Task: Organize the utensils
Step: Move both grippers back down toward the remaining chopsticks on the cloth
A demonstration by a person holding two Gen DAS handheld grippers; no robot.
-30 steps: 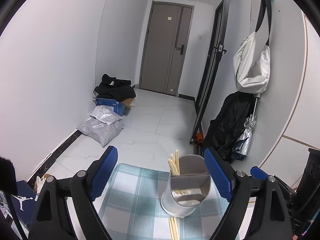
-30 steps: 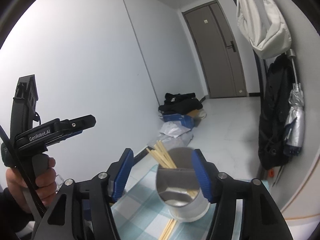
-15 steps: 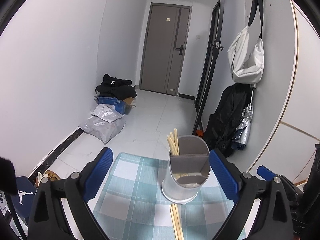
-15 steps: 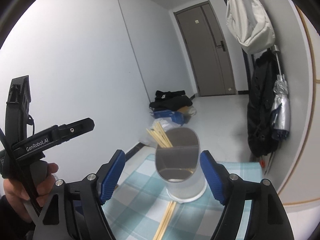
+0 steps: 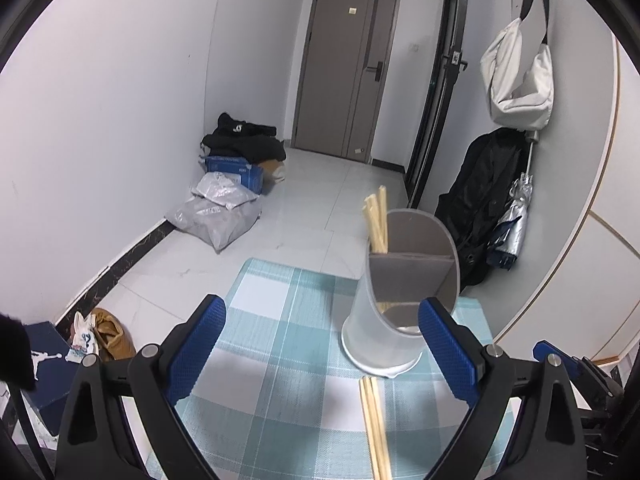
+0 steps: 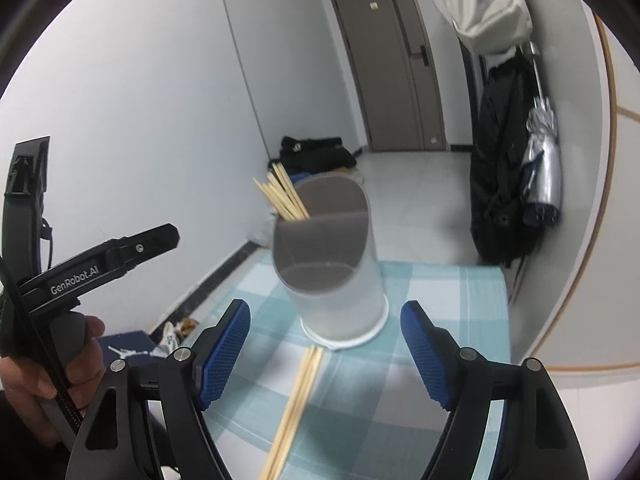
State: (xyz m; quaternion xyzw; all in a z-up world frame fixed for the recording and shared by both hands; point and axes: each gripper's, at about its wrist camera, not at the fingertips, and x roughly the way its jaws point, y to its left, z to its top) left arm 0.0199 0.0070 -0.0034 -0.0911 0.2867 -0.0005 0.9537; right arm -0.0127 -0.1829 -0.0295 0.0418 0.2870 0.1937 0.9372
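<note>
A table under a blue-checked tablecloth (image 5: 280, 320) carries a grey utensil holder (image 6: 332, 272) at its far right, chopsticks (image 6: 286, 198) standing in its far compartment. Loose chopsticks (image 5: 374, 424) lie just near of it. The left gripper (image 5: 320, 348) and right gripper (image 6: 326, 352) are both released, nothing between their fingers.

Even, cool indoor light, soft shadows, strong fisheye bending, dark vignetted corners, slight blur.
</note>
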